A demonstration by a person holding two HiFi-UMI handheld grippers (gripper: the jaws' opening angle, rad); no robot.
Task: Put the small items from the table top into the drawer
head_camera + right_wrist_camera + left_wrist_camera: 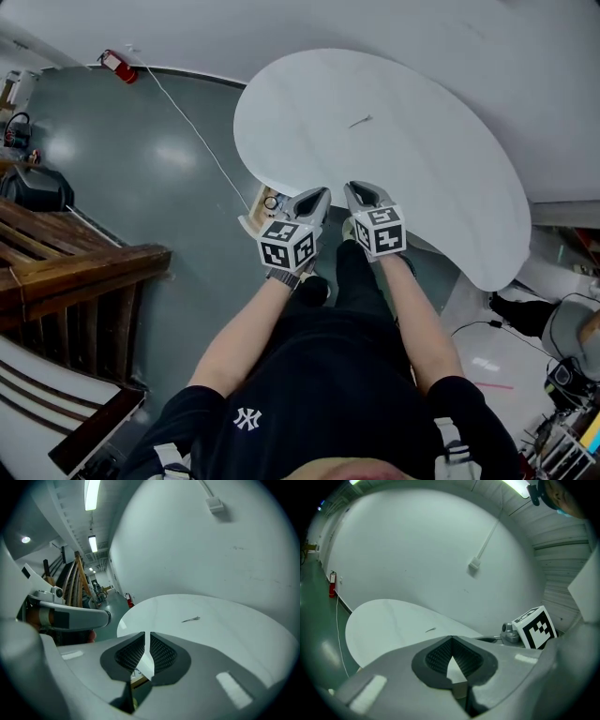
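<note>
A thin metal pin [360, 121] lies alone on the round white table [422, 159], toward its far side. It also shows as the pin [430, 630] in the left gripper view and the pin [191, 619] in the right gripper view. Under the table's near left edge a wooden drawer [255, 208] stands pulled out, with small things inside. My left gripper [314, 200] hovers beside the drawer with its tips touching and nothing held; in its own view the left gripper [451, 639] shows the same. My right gripper [361, 195] sits close beside it over the table's near edge. The right gripper [146, 634] shows a narrow empty slit between its jaws.
A curved white wall rises behind the table. On the grey floor to the left are a red fire extinguisher [120, 66], a white cable [192, 131], a black bag [36, 187] and a dark wooden frame [66, 262]. Cables and gear clutter the floor at the right [562, 375].
</note>
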